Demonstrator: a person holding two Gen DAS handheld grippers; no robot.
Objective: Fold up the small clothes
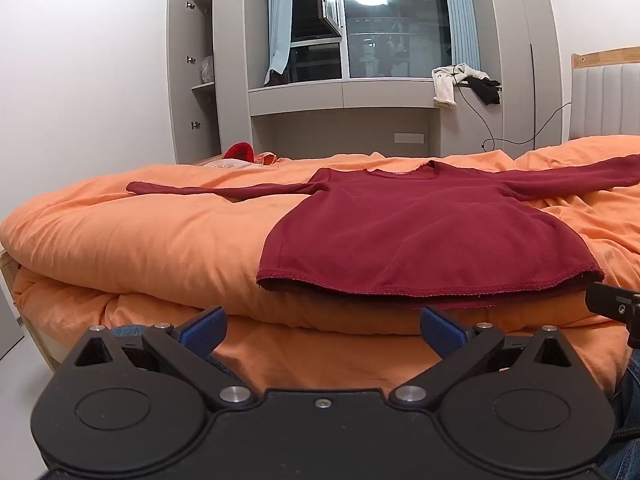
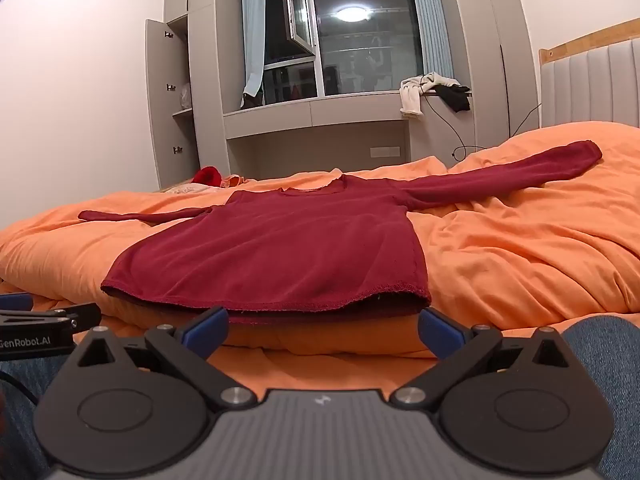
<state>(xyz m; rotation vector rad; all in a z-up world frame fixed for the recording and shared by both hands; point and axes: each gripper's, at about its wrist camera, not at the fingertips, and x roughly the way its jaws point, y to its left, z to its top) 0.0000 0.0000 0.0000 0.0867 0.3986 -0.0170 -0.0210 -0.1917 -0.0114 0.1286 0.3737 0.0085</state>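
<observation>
I'm at the start: the dark red shirt [image 1: 420,232] lies flat on the orange duvet [image 1: 140,240], sleeves out, hem nearest me. Left gripper [image 1: 322,330] and right gripper [image 2: 322,330] hang spread, empty, just short of that hem. Next, I judge, pinch a sleeve (no containers near the shirt).
</observation>
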